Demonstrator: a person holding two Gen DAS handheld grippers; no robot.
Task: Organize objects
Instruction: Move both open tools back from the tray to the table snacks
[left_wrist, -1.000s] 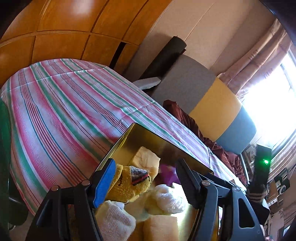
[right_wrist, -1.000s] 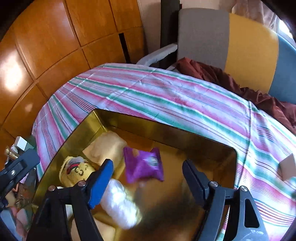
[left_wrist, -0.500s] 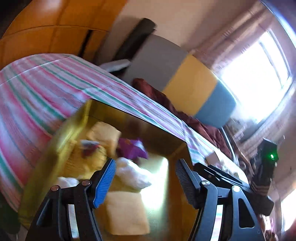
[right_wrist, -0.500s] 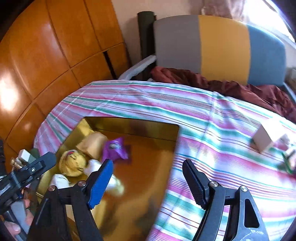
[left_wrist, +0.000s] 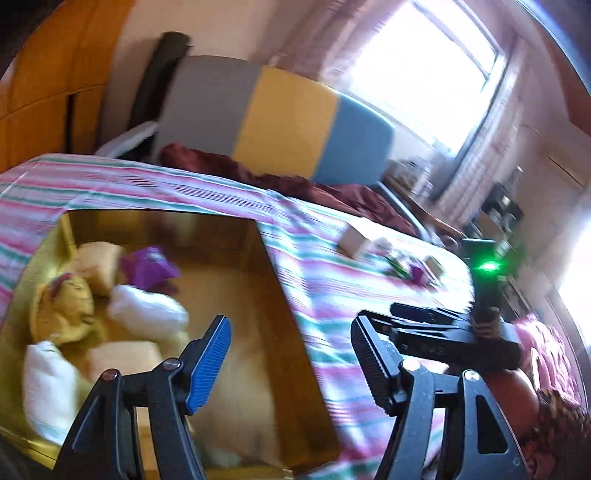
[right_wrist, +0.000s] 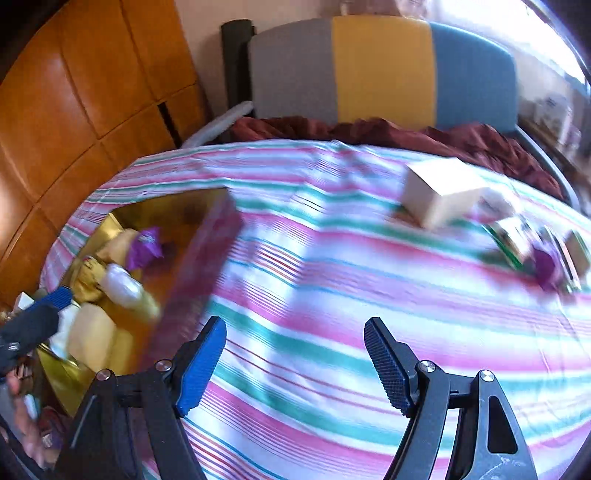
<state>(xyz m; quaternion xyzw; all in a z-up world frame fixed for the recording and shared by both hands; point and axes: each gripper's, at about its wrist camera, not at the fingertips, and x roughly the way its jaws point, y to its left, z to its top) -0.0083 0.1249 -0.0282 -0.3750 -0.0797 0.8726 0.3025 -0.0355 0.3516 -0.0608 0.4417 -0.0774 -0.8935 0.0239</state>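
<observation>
Stripes of pink, green and white run across the cloth (right_wrist: 332, 295) under both my tools. My right gripper (right_wrist: 295, 363) hangs over bare cloth, its jaws standing wide apart with nothing between them. My left gripper (left_wrist: 291, 363) is just as wide and just as empty, poised above the near right corner of the gold box (left_wrist: 273, 258), which sits on the left part of the cloth.

Inside that box, crowded to its left side, lie a purple packet (left_wrist: 147, 264), a yellow soft toy (left_wrist: 62, 306), a white bundle (left_wrist: 147, 312) and two tan pieces, one (left_wrist: 98, 260) at the far corner and one (left_wrist: 123, 360) nearer me. A second white bundle (left_wrist: 46, 384) leans at the near left wall.

Far to the right on the cloth stands a white carton (right_wrist: 439, 192). Just right of it is a small heap (right_wrist: 535, 247) too blurred to sort; I think there is a purple packet among it. Beyond the cloth lies a dark red blanket (right_wrist: 369, 129), and behind that a headboard (right_wrist: 380, 70) in grey, yellow and blue. Wooden panels (right_wrist: 74, 92) fill the far left.
</observation>
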